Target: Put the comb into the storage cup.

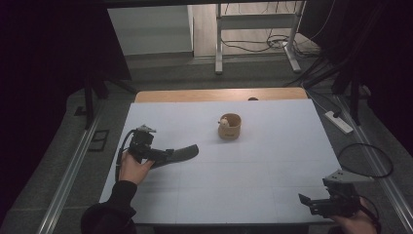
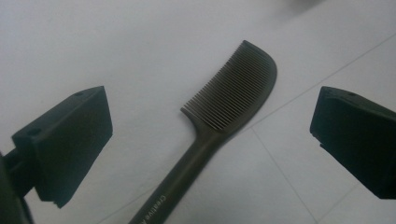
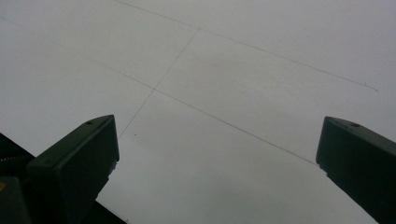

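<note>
Lying flat on the white table (image 1: 234, 170), left of centre, a dark comb (image 2: 219, 126) with long axis running from handle at the left gripper (image 1: 163, 155) out toward the table's middle, toothed head pointing away from the hand, toward the right and slightly back. Handle between the left jaws, jaws spread wide, well clear of it on both sides, nothing gripped. Right gripper (image 1: 311, 202) low at the near right corner, jaws likewise wide apart over bare table, holding nothing. Small tan cup (image 1: 230, 126) farther back, well apart from comb.
</note>
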`<state>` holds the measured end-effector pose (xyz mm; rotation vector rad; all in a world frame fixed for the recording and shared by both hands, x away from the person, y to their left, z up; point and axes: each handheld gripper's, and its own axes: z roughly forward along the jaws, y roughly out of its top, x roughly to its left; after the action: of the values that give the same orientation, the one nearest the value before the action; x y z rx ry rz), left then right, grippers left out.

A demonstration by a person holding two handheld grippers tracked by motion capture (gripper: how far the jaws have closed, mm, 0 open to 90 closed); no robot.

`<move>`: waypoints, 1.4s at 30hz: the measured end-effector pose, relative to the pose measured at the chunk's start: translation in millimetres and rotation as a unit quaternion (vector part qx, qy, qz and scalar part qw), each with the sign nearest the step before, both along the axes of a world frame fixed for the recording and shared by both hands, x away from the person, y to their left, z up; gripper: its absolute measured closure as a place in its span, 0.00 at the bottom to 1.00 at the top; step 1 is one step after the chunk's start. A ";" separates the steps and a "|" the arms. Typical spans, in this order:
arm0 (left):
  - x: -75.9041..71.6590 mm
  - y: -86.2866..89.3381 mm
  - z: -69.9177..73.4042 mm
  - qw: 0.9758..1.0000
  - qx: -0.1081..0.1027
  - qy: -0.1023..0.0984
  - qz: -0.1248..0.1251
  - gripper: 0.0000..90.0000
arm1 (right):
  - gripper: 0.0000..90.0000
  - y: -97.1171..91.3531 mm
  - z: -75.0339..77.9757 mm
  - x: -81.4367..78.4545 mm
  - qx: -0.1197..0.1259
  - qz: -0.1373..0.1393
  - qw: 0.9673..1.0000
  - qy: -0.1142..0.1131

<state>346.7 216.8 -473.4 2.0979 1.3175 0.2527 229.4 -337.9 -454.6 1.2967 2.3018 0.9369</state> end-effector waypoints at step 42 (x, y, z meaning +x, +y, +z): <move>11.2 28.4 -22.3 0.997 0.042 0.042 0.039 0.98 | 0.00 0.3 -0.6 1.1 -0.002 0.002 1.000 0.006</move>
<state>357.8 245.2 -495.7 2.1491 1.4650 0.2585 230.5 -337.7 -455.2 1.2997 2.3139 0.9268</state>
